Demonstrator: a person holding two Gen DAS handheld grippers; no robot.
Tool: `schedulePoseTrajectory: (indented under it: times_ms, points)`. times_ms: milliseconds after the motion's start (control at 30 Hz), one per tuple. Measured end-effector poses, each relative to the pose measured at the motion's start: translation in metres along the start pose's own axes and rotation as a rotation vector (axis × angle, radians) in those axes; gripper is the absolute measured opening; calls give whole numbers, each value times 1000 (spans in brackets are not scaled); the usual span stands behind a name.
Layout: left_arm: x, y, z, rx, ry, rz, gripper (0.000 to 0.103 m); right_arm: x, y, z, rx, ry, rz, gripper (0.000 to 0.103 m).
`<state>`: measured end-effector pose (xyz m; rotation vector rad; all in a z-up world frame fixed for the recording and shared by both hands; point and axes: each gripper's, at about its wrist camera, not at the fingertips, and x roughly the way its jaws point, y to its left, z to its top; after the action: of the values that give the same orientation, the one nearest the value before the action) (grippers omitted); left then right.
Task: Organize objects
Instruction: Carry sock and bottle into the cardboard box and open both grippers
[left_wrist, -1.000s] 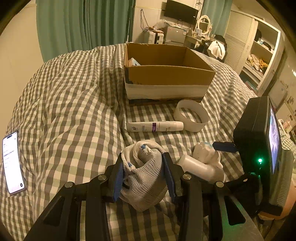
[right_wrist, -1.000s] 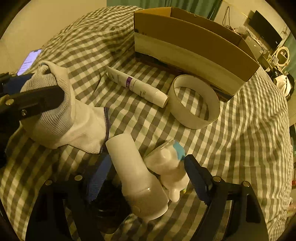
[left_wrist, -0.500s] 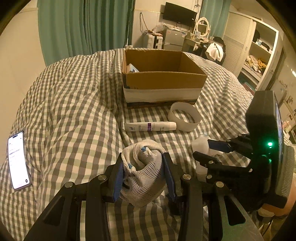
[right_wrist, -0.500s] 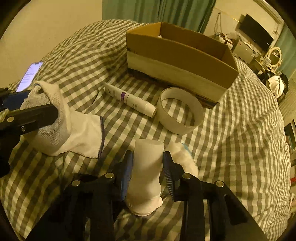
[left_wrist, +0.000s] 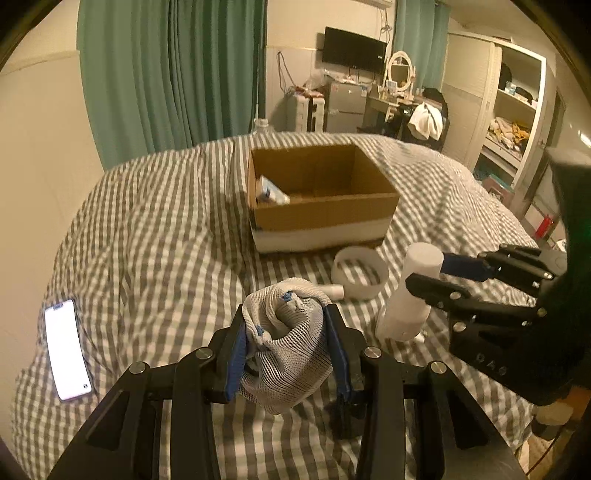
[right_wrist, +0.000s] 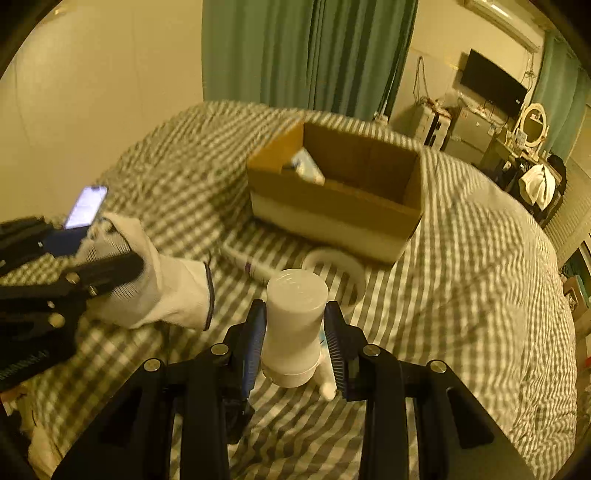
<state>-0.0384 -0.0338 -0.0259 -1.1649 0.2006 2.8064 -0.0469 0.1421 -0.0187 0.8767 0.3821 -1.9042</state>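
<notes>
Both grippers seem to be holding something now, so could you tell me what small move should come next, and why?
Probably carry both loads forward over the open cardboard box. The left gripper is shut on the sock and the right gripper is shut on the white bottle. Both things are off the bedspread, and the box lies straight ahead.

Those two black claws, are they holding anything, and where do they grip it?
Yes. The left gripper squeezes a bunched white sock across its middle. The right gripper clamps a white bottle by its sides, partway along its body.
</notes>
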Motion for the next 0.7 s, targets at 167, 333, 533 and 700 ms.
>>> schedulePoseTrajectory:
  times_ms: [167,333,533,700]
  points:
    - [-4,1,29,7,-35,-15,40,-16,-10,31,3,-58,-4,32]
    - [-3,3,70,10,-84,-21,40,-24,-26,65,2,-102,-22,32]
    - [7,5,122,13,-143,-13,40,-23,-50,113,15,-162,-32,32]
    - [31,0,162,22,-183,-4,40,-6,-73,149,31,-193,-37,32]
